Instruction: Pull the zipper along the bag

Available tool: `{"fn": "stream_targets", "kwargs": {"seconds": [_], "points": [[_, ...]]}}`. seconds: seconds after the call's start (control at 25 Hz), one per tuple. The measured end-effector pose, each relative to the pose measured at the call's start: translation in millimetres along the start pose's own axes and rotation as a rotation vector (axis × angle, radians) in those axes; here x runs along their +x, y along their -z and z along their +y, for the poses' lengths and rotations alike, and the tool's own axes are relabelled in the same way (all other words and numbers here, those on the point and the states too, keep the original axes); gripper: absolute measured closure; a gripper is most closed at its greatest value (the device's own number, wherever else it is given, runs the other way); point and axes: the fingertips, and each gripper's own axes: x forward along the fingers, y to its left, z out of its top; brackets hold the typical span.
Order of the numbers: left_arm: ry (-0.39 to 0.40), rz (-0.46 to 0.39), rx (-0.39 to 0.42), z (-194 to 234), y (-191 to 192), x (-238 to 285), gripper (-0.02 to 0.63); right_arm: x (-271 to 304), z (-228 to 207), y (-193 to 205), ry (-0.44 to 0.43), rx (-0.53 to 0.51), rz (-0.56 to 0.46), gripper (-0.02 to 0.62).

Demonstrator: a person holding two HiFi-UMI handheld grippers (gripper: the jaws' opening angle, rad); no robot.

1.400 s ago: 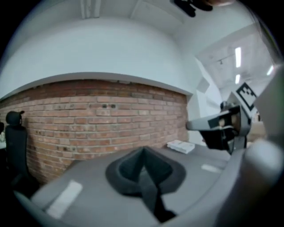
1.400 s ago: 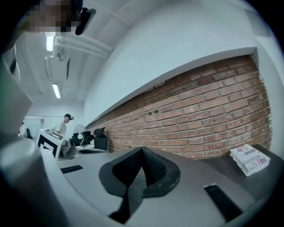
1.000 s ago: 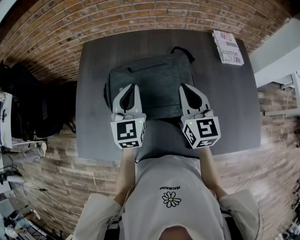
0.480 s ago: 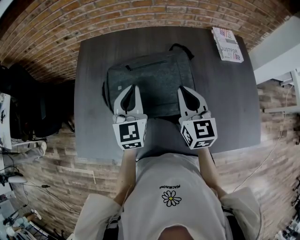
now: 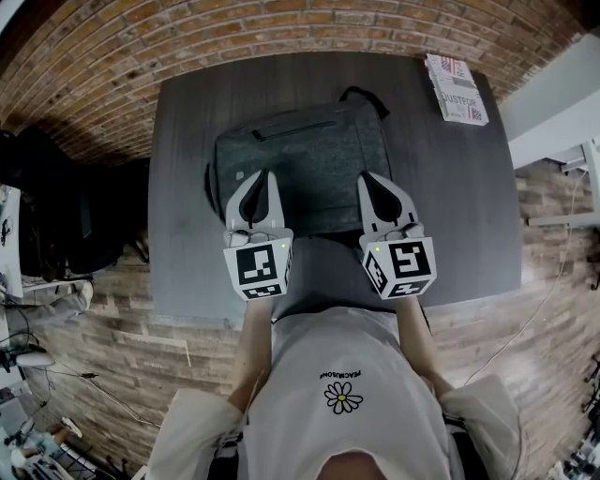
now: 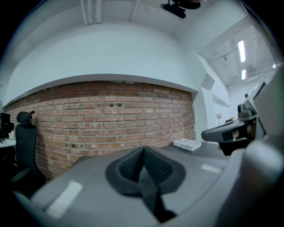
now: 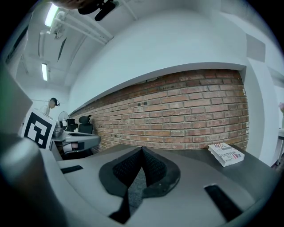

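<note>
A dark grey backpack (image 5: 305,159) lies flat on the dark table (image 5: 187,187), with a pocket zipper (image 5: 291,131) running across its far part and a handle (image 5: 366,98) at the far end. My left gripper (image 5: 260,174) hovers over the bag's near left part, jaws together with nothing between them. My right gripper (image 5: 367,177) hovers over the near right part, also shut and empty. In the left gripper view the left gripper (image 6: 143,150) points toward the brick wall. The right gripper (image 7: 142,150) does the same in the right gripper view.
A printed booklet (image 5: 456,91) lies at the table's far right corner, also seen as the booklet (image 7: 227,154) in the right gripper view. Dark chairs and gear (image 5: 56,206) stand left of the table. A brick wall (image 5: 281,28) runs behind it.
Both grippers stay shut and hold nearly the same places over the bag's near end; only a slight shift of the view.
</note>
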Motion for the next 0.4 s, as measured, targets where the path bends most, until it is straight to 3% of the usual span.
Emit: {"fn": "stream_targets", "kwargs": {"seconds": [0.4], "points": [[-0.004,-0.011,-0.008,2.9,-1.9,-1.1,0.607,-0.9,-1.1,-2.7,0.006,-0.009,-0.005,0.594]]}}
